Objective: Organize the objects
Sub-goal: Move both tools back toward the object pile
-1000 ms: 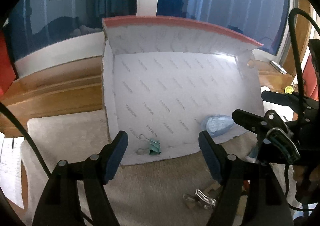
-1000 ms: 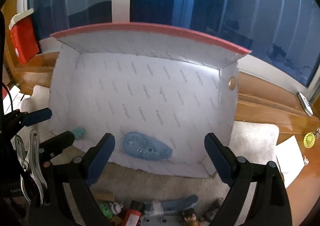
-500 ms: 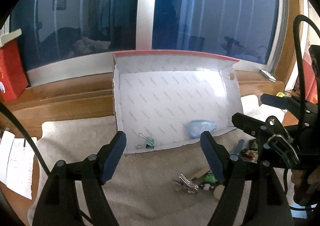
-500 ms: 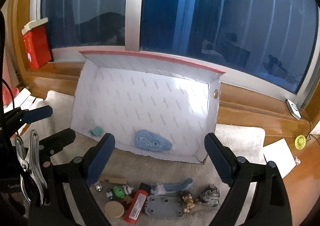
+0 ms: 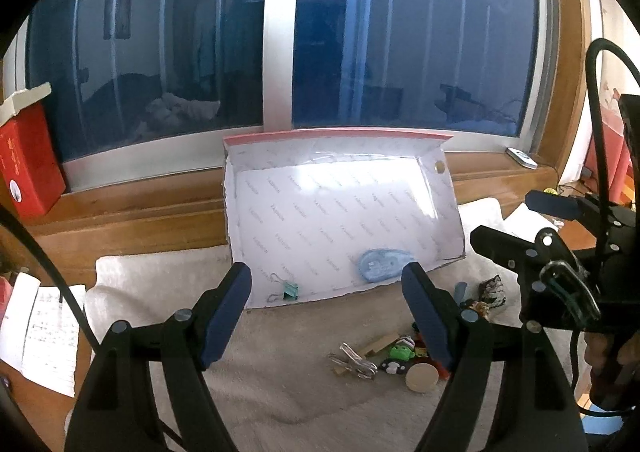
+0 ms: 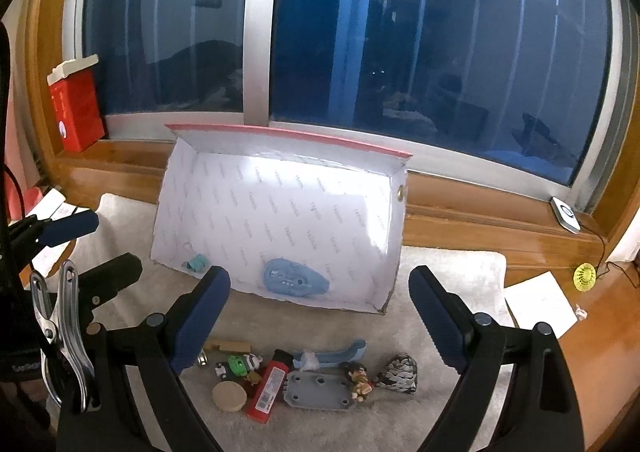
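A white cardboard box (image 5: 344, 208) (image 6: 280, 208) with a pink rim lies open on a cream mat under the window. Inside it are a green binder clip (image 5: 289, 290) (image 6: 197, 262) and a blue tape dispenser (image 5: 380, 265) (image 6: 294, 282). My left gripper (image 5: 326, 312) is open and empty, held back above the mat in front of the box. My right gripper (image 6: 320, 316) is open and empty too, above a heap of small items: a red lighter (image 6: 267, 392), a wooden disc (image 6: 229, 396), a grey plate (image 6: 318, 392), a green toy (image 6: 237, 365), a figurine (image 6: 360, 378).
A metal spring clip (image 5: 354, 364) and a wooden stick (image 5: 378, 344) lie on the mat (image 5: 280, 380). A red box (image 6: 76, 108) stands on the wooden sill at the left. Paper sheets (image 5: 50, 336) (image 6: 540, 304) lie at both sides; a yellow ball (image 6: 585, 276) is at the right.
Both grippers have pulled back and up from the box, so it looks smaller and the heap of small items on the mat has come into view. The left jaws widened slightly.
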A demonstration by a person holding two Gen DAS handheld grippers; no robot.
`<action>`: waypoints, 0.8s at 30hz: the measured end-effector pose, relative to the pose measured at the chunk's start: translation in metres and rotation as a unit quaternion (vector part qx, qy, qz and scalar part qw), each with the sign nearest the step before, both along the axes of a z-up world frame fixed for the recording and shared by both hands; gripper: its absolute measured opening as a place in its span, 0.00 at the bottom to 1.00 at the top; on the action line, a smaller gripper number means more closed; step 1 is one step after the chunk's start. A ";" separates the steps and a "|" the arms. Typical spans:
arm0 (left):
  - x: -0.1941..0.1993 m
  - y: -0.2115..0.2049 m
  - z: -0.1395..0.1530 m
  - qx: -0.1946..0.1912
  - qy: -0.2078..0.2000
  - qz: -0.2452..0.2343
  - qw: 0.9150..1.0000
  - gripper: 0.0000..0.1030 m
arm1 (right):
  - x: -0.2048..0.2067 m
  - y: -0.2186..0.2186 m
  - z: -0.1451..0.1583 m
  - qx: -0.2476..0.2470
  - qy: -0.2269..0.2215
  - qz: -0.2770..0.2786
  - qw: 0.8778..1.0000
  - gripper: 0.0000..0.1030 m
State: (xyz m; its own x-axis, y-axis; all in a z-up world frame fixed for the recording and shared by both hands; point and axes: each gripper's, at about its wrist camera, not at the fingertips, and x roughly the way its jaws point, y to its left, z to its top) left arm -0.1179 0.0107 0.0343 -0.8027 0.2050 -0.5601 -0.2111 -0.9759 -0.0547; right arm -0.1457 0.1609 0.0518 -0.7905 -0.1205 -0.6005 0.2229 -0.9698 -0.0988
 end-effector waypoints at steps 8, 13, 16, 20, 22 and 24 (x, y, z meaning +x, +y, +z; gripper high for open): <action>0.011 0.005 0.003 -0.006 0.005 -0.007 1.000 0.76 | 0.009 0.003 0.003 -0.006 0.004 -0.003 1.000 0.90; 0.015 0.006 0.001 -0.005 -0.001 -0.006 1.000 0.76 | 0.014 0.004 0.002 -0.008 0.000 -0.002 1.000 0.90; 0.017 0.007 0.000 -0.008 -0.002 -0.005 1.000 0.76 | 0.016 0.003 0.000 -0.007 -0.005 -0.002 1.000 0.90; 0.020 0.008 -0.003 -0.010 -0.006 -0.008 1.000 0.76 | 0.020 0.002 -0.006 -0.006 -0.014 -0.001 1.000 0.90; 0.021 0.009 -0.006 -0.010 -0.011 -0.009 1.000 0.76 | 0.021 0.002 -0.009 -0.004 -0.021 -0.001 1.000 0.90; 0.022 0.009 -0.009 -0.009 -0.017 -0.009 1.000 0.76 | 0.022 0.001 -0.011 -0.003 -0.026 0.000 1.000 0.90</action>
